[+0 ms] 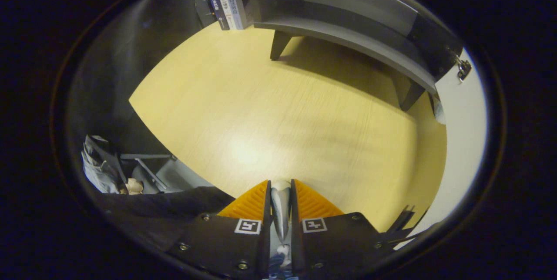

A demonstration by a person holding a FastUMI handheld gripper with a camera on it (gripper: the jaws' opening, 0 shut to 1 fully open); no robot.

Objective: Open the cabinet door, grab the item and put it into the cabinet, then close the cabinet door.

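Fingers [280, 204] pressed nearly together, pinching a slim silvery item [280, 210] between them, held above the wooden surface [270, 110]. Cabinet [348, 23] well beyond, its white door [461, 140] swung open. Opening and grabbing look done; placing inside and closing the door left

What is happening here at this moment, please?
A person's handheld gripper is shut on a slim silvery item, squeezed between its two fingers. It is held above a light wooden tabletop. Beyond the fingers stands a dark grey cabinet on short legs, with its white door swung open. A small blue and white box stands beside the cabinet. The item is not yet inside.
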